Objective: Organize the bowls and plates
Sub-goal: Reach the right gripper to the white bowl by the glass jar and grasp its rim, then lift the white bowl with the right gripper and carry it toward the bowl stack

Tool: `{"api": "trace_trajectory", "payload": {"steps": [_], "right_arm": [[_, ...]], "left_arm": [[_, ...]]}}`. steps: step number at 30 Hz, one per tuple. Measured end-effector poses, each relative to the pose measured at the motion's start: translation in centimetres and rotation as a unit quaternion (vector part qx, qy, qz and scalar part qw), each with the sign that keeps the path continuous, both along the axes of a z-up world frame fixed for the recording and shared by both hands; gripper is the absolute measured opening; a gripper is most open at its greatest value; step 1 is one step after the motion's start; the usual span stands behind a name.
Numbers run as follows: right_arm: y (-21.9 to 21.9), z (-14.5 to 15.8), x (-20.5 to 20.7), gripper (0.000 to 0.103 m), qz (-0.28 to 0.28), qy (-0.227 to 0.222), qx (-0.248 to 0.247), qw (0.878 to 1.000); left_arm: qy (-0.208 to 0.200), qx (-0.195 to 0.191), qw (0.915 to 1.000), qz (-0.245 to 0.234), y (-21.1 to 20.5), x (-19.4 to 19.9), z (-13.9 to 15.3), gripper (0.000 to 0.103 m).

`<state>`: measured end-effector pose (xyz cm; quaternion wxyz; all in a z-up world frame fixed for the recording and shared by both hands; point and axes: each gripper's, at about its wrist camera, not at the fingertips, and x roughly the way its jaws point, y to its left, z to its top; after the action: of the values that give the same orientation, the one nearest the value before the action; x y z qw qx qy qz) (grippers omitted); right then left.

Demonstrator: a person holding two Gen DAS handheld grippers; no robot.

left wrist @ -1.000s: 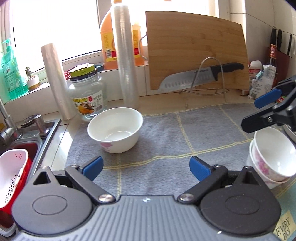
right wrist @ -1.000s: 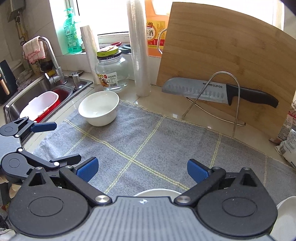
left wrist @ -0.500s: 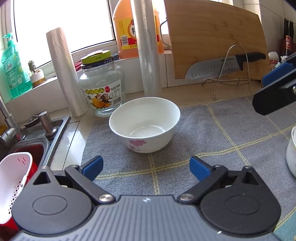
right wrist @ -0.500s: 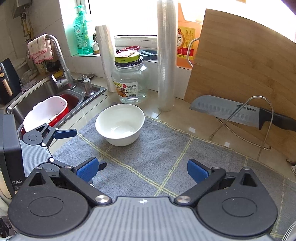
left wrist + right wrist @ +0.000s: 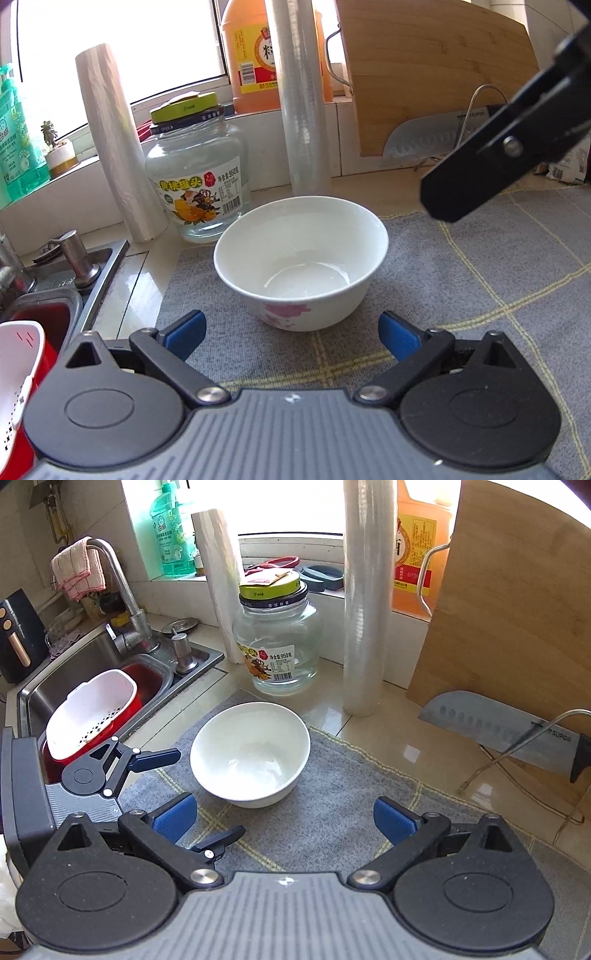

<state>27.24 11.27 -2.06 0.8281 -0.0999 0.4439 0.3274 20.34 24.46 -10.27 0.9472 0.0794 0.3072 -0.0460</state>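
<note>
**Inspector:** Report the task item and its position.

**Assistant:** One white bowl (image 5: 301, 262), upright, pink flower print on its near wall, nothing visible inside. It sits on the grey mat (image 5: 498, 280) near that mat's far-left corner. In the left wrist view it lies at twelve o'clock, just ahead of the blue pads.

**Inspector:** Left gripper?

**Assistant:** The left gripper (image 5: 291, 334) has its fingers spread wide, released, gripping nothing. The bowl stands beyond the tips, not between them; I see no contact.

**Inspector:** Right gripper?

**Assistant:** The right gripper (image 5: 284, 818) is likewise spread and empty-handed. In its own view the bowl is at about eleven o'clock, ahead of the left pad (image 5: 173, 818) and apart from it. The left tool shows at nine o'clock in that view, low beside the bowl.

**Inspector:** Surroundings?

**Assistant:** Behind the bowl, at eleven o'clock in the left wrist view, a glass jar (image 5: 197, 173) with a green lid. A roll of clear film (image 5: 301, 92) stands upright at twelve o'clock, a second roll (image 5: 116, 144) leans at ten. An orange bottle (image 5: 258, 55) is on the sill. A wooden cutting board (image 5: 517, 602) leans at two o'clock in the right wrist view, a knife (image 5: 506, 731) resting on a wire stand before it. The sink (image 5: 74, 672) at nine o'clock holds a red and white basket (image 5: 92, 712).
</note>
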Motion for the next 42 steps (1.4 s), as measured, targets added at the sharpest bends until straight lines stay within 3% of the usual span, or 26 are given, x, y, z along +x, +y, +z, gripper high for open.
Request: {"api": "trace_trajectory", "payload": {"steps": [11, 22, 29, 42], "right_arm": [[3.9, -2.0, 3.8, 0.101, 0.047, 0.012, -0.023, 0.999], [6.5, -4.0, 6.0, 0.087, 0.071, 0.024, -0.031, 0.997], [7.1, -4.9, 6.8, 0.078, 0.077, 0.035, -0.029, 0.996], [7.0, -5.3, 7.1, 0.071, 0.078, 0.044, -0.022, 0.996]], "left_arm": [[-0.003, -0.027, 0.9996, -0.009, 0.0, 1.3, -0.1, 0.099], [-0.014, -0.040, 0.9991, -0.006, 0.2, 1.7, 0.2, 0.098], [-0.013, -0.044, 0.9989, -0.012, 0.4, 2.0, 0.2, 0.096], [-0.016, -0.046, 0.9987, -0.017, 0.4, 2.3, 0.3, 0.095]]}}
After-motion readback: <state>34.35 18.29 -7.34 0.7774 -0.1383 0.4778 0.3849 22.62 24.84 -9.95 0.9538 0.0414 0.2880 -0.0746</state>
